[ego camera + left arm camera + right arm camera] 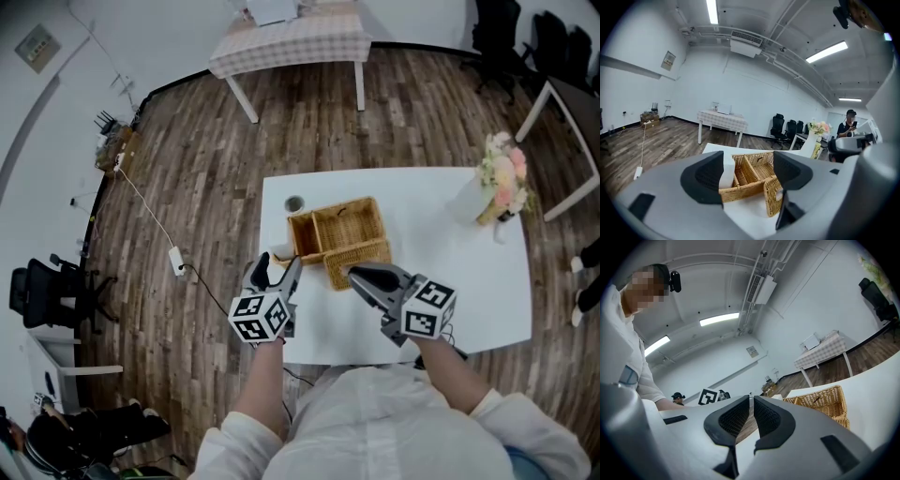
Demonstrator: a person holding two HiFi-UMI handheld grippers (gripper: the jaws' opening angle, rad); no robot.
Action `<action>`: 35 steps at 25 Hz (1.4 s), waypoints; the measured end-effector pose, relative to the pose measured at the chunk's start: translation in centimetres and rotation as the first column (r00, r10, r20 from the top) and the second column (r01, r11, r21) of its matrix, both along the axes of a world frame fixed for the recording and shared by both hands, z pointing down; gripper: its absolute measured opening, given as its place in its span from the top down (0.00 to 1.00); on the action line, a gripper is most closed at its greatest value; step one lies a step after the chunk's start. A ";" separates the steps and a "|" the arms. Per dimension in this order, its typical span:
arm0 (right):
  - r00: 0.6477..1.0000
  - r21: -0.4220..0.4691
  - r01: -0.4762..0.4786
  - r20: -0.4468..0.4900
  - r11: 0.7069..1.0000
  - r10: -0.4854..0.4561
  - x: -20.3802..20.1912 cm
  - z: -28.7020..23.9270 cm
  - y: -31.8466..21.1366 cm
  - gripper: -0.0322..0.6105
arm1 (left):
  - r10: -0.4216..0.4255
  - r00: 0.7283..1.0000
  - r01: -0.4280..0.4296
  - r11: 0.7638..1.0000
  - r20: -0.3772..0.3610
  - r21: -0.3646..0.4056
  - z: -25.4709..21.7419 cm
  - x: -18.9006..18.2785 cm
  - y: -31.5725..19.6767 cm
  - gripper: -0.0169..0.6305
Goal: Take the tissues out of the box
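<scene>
A wicker basket (339, 234) with several compartments stands on the white table (469, 281). A white tissue (281, 251) sits at the basket's left end. My left gripper (279, 263) hovers at the table's near left, just in front of it, jaws open. In the left gripper view the tissue (725, 169) stands beside the left pad, and the basket (754, 172) shows through the gap of the gripper (749, 164); the pads press on nothing. My right gripper (356, 275) is shut and empty at the basket's near edge. Its view shows the gripper (751, 414) with the basket (824, 401) beyond to the right.
A small dark round thing (294, 203) lies on the table behind the basket. A vase of flowers (502, 180) stands at the far right corner. A table with a checked cloth (291, 39) is across the wooden floor. A person (848, 124) stands at the right.
</scene>
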State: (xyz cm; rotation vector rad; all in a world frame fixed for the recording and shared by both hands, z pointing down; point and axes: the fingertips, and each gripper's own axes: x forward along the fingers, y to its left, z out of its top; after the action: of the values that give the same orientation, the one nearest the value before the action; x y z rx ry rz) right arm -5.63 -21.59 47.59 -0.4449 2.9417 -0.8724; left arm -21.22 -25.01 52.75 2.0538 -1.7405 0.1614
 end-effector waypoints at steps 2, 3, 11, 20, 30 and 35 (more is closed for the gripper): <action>1.000 -0.002 0.000 0.001 1.000 0.000 0.0 0.1 -0.1 0.89 | -0.018 1.000 0.018 1.000 0.007 -0.015 0.4 -0.6 -0.4 0.46; 1.000 -0.002 0.000 0.000 1.000 0.000 0.0 0.1 -0.1 0.89 | -0.024 1.000 0.025 0.999 0.012 -0.024 0.7 -0.9 -0.6 0.46; 1.000 -0.015 -0.008 -0.006 1.000 0.008 0.2 0.2 -0.2 0.89 | -0.063 0.996 0.070 0.990 0.060 -0.119 3.3 -2.7 -2.1 0.38; 0.999 -0.035 -0.030 -0.027 0.999 0.029 0.9 0.9 -0.5 0.89 | -0.064 0.991 0.085 0.979 0.114 -0.187 5.7 -3.2 -4.2 0.37; 0.997 -0.051 -0.060 -0.047 0.997 0.058 2.3 1.6 -1.4 0.89 | -0.110 0.973 0.164 0.948 0.205 -0.271 8.2 -4.6 -6.4 0.38; 0.996 -0.055 -0.071 -0.061 0.996 0.068 2.9 1.8 -1.5 0.89 | -0.096 0.963 0.176 0.932 0.253 -0.317 8.8 -5.0 -6.8 0.55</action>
State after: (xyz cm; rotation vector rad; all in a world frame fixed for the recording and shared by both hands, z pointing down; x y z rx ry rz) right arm -2.70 -23.07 49.43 -0.5822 2.9397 -0.9537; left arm -26.22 -31.76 61.56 1.7130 -1.8358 0.6355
